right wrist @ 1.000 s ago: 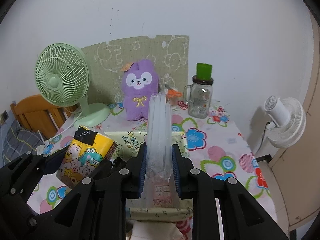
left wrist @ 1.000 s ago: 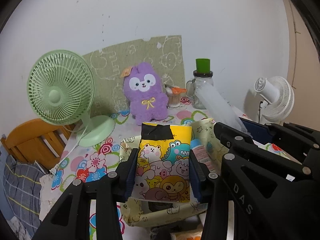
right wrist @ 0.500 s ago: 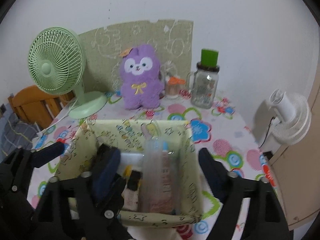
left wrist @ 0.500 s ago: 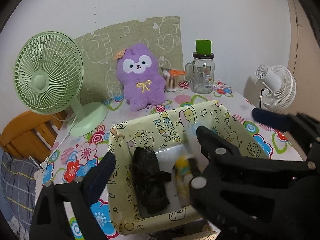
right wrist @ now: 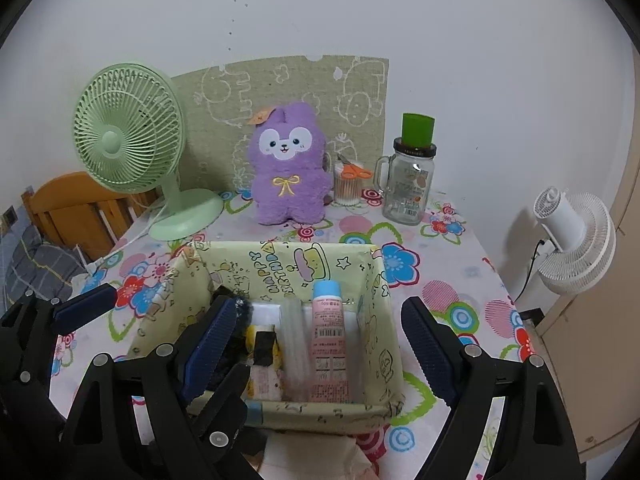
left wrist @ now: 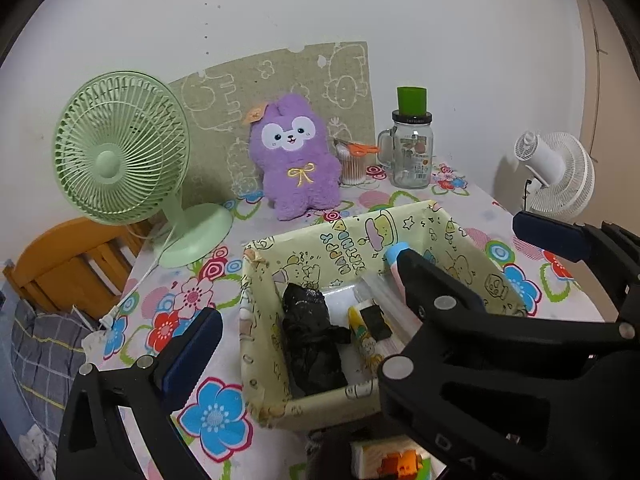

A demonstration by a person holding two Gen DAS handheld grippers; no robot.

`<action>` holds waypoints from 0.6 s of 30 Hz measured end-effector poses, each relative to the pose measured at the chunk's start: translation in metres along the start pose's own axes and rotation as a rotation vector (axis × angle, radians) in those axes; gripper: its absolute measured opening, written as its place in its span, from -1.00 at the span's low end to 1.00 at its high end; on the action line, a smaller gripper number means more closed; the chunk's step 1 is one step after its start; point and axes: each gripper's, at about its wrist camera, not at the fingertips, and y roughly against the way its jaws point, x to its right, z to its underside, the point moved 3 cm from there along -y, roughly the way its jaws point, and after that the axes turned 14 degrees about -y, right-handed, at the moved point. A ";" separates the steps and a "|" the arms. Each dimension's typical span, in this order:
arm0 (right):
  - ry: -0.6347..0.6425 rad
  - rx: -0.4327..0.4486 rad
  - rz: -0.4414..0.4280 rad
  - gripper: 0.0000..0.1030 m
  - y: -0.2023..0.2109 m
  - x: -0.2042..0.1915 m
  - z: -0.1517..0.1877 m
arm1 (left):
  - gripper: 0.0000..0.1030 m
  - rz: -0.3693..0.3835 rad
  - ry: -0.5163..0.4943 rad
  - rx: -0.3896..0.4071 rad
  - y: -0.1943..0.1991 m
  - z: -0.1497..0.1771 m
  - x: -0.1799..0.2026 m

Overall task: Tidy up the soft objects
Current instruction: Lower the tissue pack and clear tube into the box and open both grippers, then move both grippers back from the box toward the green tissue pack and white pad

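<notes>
A pale yellow cartoon-print box point(left wrist: 340, 232) point(right wrist: 280, 248) stands on the flowered tablecloth below both grippers. Inside lie a black bundle point(left wrist: 312, 340), a yellow cartoon tissue packet point(left wrist: 366, 336) point(right wrist: 262, 344), a clear plastic pack point(right wrist: 296, 344) and a pink tube with a blue cap point(right wrist: 328, 336). My left gripper point(left wrist: 320, 332) hangs over the box's left half, its jaws opening with nothing pressed between them; its right finger is hidden behind the right gripper. My right gripper point(right wrist: 318, 320) is open and straddles the tube and clear pack without touching them. A purple plush point(left wrist: 296, 160) point(right wrist: 286, 164) sits upright behind the box.
A green desk fan point(left wrist: 120, 152) stands at the back left and a glass jar with a green lid point(right wrist: 410, 184) at the back right. A swab cup with orange scissors point(right wrist: 348, 184) is beside the plush. A white fan point(right wrist: 572, 236) and a wooden chair point(right wrist: 76, 208) flank the table.
The left gripper let go of the yellow packet and the right let go of the clear pack. Both items now lie in the box, and both pairs of jaws have spread wide.
</notes>
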 end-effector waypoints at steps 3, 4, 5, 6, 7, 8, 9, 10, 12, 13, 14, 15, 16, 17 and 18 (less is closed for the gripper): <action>-0.002 0.005 -0.007 0.68 0.010 -0.001 0.001 | 1.00 -0.005 0.009 0.007 0.010 0.001 0.000; -0.003 0.008 -0.016 0.68 0.015 -0.001 0.002 | 1.00 -0.009 0.010 0.010 0.013 0.002 0.001; -0.003 0.009 -0.019 0.68 0.018 -0.001 0.002 | 1.00 -0.014 0.010 0.015 0.018 0.002 0.001; -0.003 0.011 -0.021 0.68 0.022 -0.001 0.003 | 1.00 -0.017 0.009 0.017 0.021 0.002 0.002; -0.003 0.013 -0.023 0.69 0.026 -0.001 0.003 | 1.00 -0.018 0.009 0.019 0.024 0.002 0.002; -0.004 0.016 -0.023 0.69 0.030 -0.001 0.004 | 1.00 -0.021 0.010 0.022 0.029 0.002 0.003; -0.005 0.019 -0.024 0.69 0.034 -0.002 0.004 | 1.00 -0.023 0.010 0.025 0.032 0.002 0.004; -0.008 0.021 -0.025 0.69 0.039 -0.001 0.004 | 1.00 -0.027 0.011 0.029 0.037 0.002 0.004; -0.012 0.022 -0.029 0.70 0.046 -0.001 0.005 | 1.00 -0.030 0.010 0.040 0.046 0.003 0.006; -0.012 0.024 -0.027 0.72 0.051 -0.001 0.005 | 1.00 -0.031 0.011 0.042 0.049 0.003 0.007; -0.011 0.029 -0.025 0.75 0.056 -0.001 0.005 | 1.00 -0.030 0.013 0.047 0.054 0.004 0.008; -0.009 0.034 -0.023 0.76 0.059 -0.001 0.005 | 1.00 -0.030 0.014 0.050 0.058 0.004 0.009; -0.005 0.041 -0.022 0.76 0.063 -0.001 0.006 | 1.00 -0.029 0.015 0.053 0.062 0.005 0.010; 0.000 0.048 -0.022 0.76 0.069 -0.001 0.007 | 1.00 -0.027 0.015 0.055 0.066 0.006 0.011; 0.002 0.051 -0.021 0.77 0.072 -0.001 0.008 | 1.00 -0.027 0.015 0.057 0.069 0.007 0.011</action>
